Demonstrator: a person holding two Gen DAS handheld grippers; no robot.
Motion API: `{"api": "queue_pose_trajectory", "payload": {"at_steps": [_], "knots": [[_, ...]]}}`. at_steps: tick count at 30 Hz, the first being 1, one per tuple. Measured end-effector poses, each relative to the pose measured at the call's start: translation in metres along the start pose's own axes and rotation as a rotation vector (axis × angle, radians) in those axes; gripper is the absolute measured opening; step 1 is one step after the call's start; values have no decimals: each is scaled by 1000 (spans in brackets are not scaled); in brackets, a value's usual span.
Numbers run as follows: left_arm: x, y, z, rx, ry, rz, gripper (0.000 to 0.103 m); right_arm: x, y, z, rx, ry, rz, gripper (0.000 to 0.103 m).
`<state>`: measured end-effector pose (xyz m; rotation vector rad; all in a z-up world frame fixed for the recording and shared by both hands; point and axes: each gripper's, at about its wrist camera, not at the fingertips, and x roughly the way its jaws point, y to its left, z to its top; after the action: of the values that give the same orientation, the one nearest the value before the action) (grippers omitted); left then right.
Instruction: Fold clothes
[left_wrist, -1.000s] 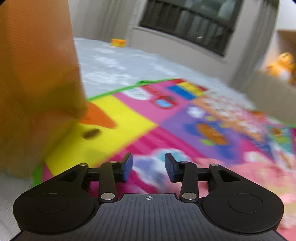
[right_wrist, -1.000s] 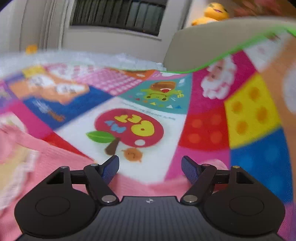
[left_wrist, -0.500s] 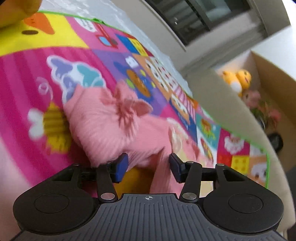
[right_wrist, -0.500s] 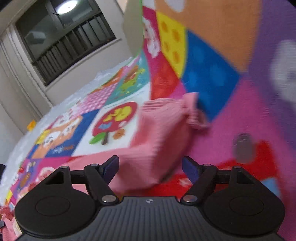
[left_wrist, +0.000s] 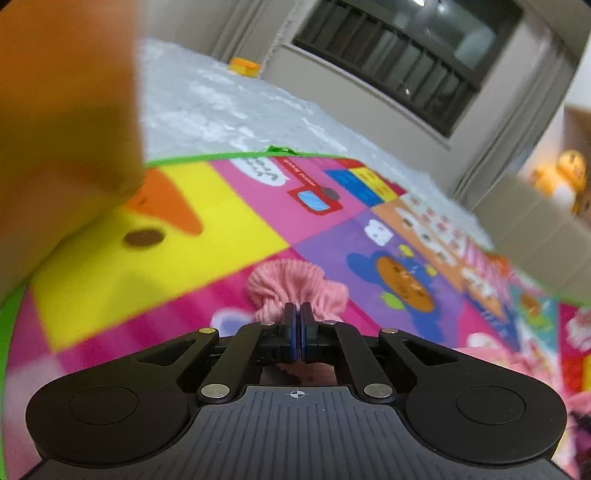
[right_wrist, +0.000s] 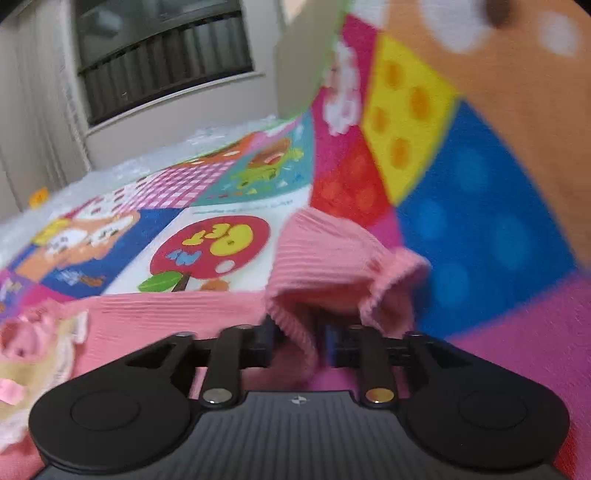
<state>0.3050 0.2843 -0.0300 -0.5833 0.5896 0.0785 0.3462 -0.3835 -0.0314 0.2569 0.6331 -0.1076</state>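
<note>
Both grippers now grip fabric, open half a second ago. Left gripper (left_wrist: 297, 314) fingers clamped on pink garment (right_wrist: 325, 266) cuff above play mat (left_wrist: 192, 218). Right gripper (right_wrist: 301, 334) fingers pinch a sleeve; only right view shows the garment body spread on the mat.

Support surface: multicoloured cartoon play mat (left_wrist: 192, 221) with green border, laid on pale quilted bedding (left_wrist: 229, 110). Pink ribbed garment (right_wrist: 177, 310) lies on mat.
</note>
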Motion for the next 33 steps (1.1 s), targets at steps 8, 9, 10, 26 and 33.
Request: {"api": "queue_pose_trajectory", "payload": {"at_steps": [8, 9, 10, 26, 33], "knots": [[-82, -19, -55, 20, 90, -224, 59, -103, -19, -71, 14, 91, 138, 65], [-90, -26, -67, 42, 114, -262, 65, -116, -19, -81, 16, 104, 160, 66], [-97, -33, -78, 64, 139, -301, 68, -124, -15, -87, 15, 113, 181, 67], [-125, -121, -176, 322, 264, -237, 14, -187, 42, -146, -261, 144, 425, 4], [-180, -122, -209, 374, 286, -224, 20, -223, -2, -147, -316, 116, 331, 6]]}}
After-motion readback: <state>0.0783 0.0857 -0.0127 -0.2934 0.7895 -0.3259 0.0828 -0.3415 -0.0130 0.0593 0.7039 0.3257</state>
